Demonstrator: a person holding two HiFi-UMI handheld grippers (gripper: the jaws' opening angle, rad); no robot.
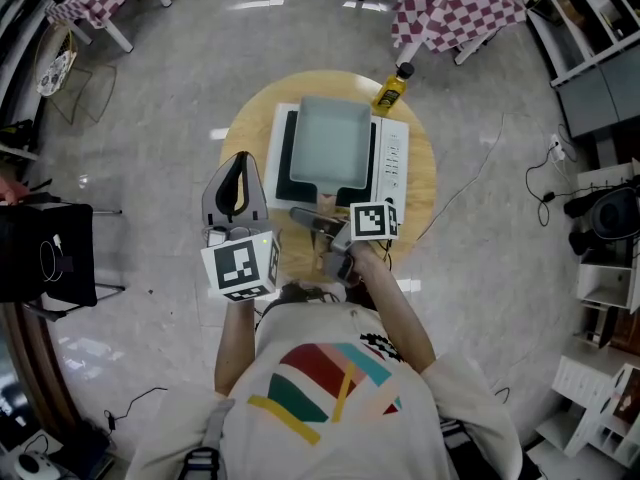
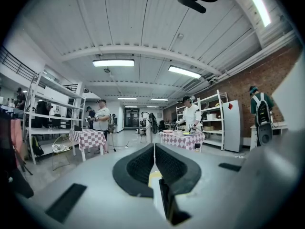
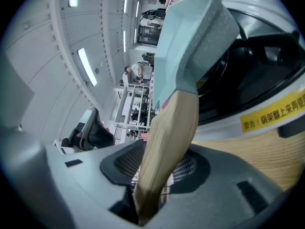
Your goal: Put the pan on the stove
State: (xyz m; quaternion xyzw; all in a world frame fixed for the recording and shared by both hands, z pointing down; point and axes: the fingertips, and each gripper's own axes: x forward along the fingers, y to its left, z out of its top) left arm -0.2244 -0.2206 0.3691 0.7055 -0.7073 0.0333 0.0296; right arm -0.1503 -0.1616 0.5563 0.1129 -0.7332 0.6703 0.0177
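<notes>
The round surface (image 1: pixel 250 128) is pale wood with a fine straight grain, which shows plainly in the right gripper view (image 3: pixel 271 151). On it lies a flat, rectangular stove (image 1: pixel 392 158) with a white plastic casing. Its glossy black top (image 3: pixel 259 66) has rounded corners, and a yellow label with print sits on the front rim.

The pan (image 1: pixel 330 138) sits squarely on that black top. It is a shallow rectangular tray with rounded corners, matt pale blue-green, and faintly speckled on its underside (image 3: pixel 195 37). Its handle (image 3: pixel 167 142) is a smooth, light wooden stick, rounded in section. It reaches back off the stove towards the person.

The right gripper (image 1: pixel 318 220) is grey moulded plastic with black, cross-ribbed pads. It sits around that handle, with its jaws spread a little (image 3: pixel 157 163). The wood lies between the pads, and ribbing shows bare on both sides of it, so they do not squeeze it.

The left gripper (image 1: pixel 240 166), of the same make, is held up to the left of the stove, clear of the surface. Its jaws are pressed together along a thin seam (image 2: pixel 154 151) with nothing between them.

A small yellow bottle (image 1: pixel 392 90) with a black cap stands at the stove's far right corner.
</notes>
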